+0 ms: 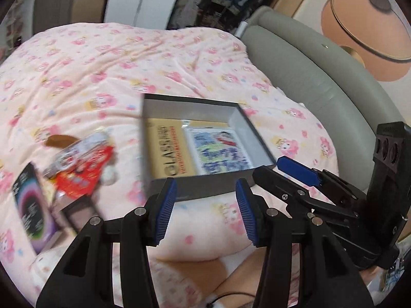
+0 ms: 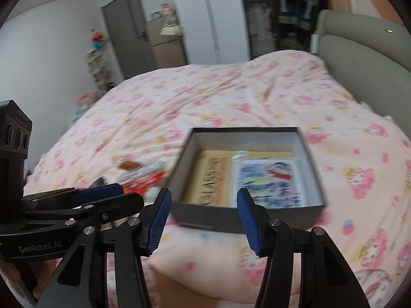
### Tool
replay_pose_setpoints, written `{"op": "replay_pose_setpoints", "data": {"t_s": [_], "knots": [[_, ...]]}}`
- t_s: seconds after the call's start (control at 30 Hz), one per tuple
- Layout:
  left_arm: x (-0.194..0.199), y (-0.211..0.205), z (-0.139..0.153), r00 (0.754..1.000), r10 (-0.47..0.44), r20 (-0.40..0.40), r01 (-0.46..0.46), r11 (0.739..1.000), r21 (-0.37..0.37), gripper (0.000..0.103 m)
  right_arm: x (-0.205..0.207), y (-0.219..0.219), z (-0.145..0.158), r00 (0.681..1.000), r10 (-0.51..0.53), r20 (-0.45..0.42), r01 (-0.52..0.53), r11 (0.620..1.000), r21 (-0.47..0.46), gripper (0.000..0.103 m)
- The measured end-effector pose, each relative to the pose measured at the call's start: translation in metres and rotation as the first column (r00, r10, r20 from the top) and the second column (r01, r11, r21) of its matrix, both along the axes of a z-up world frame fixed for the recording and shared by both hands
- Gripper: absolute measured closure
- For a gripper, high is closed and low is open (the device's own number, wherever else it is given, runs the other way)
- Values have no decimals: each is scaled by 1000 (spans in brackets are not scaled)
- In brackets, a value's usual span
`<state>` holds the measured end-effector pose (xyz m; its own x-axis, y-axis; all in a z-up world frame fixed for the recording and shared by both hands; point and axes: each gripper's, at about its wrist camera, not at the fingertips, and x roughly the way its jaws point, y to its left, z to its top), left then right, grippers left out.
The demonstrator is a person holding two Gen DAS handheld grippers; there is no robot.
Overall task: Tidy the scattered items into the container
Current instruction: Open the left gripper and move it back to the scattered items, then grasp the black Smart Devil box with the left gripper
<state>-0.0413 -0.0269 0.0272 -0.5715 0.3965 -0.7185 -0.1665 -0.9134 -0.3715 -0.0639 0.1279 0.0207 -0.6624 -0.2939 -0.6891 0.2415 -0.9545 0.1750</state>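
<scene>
Both tools were empty with jaws apart, the left tool (image 1: 206,211) and right tool (image 2: 204,220) hovering near the grey box (image 1: 259,138) on the bed (image 1: 102,64). The scattered packets (image 1: 77,164) lay left of it. In soft bedding, a grab could likely snag quilt or nudge the box.

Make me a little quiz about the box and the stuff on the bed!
1. True or false: the grey box is still empty.
2. Which side of the box is the loose pile with the red packet, seen from the left wrist camera? A left, B right.
3. Fill in: both grippers, left gripper and right gripper, hold ____.

Key: 1 false, a yellow packet and a blue-printed packet lie inside. 2 A. 3 nothing.
</scene>
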Motion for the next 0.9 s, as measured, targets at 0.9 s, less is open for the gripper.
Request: {"op": "replay_pose_setpoints", "data": {"t_s": [0.9], "knots": [[58, -290, -183, 747, 531, 401, -610, 786, 96, 54, -71, -270, -130, 783, 478, 398, -501, 864, -50, 59]]}}
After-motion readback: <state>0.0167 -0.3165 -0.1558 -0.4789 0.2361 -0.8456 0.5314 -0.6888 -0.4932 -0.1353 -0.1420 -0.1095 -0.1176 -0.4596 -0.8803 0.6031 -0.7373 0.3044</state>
